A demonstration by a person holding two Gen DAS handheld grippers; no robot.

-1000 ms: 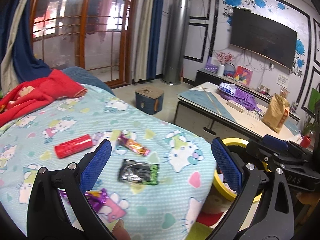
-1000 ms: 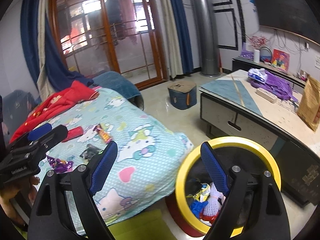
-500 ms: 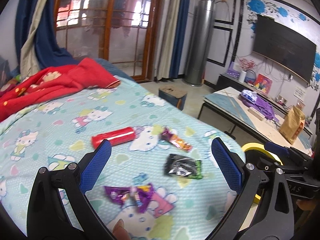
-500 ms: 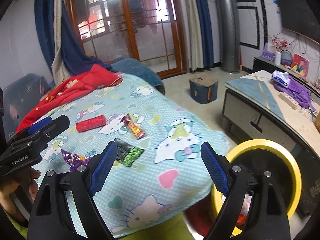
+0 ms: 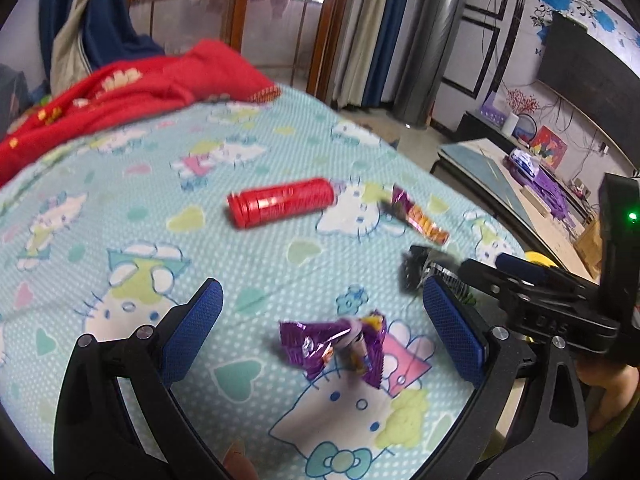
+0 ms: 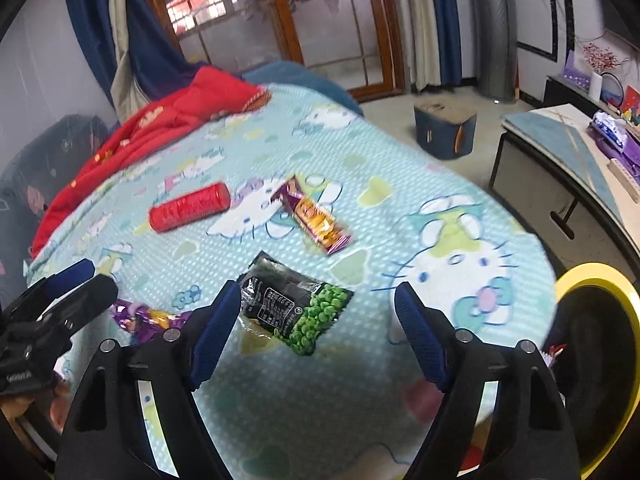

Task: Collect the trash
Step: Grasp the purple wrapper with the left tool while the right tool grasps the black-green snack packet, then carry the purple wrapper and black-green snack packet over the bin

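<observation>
Both grippers have come down over the bed [image 5: 100, 240]. Left gripper [image 5: 320, 332] is wide open and empty above the purple wrapper [image 5: 336, 348]; right gripper [image 6: 318, 320], jaws just narrowing but holding nothing, straddles the green pea packet [image 6: 296, 312]. Thin foil may slide away, or the jaws may pinch the soft cover instead.

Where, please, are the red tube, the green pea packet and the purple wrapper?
red tube [image 5: 280, 202], left wrist view, mid-body.
green pea packet [image 6: 296, 306], right wrist view, centre.
purple wrapper [image 5: 308, 344], left wrist view, crumpled left half.
</observation>
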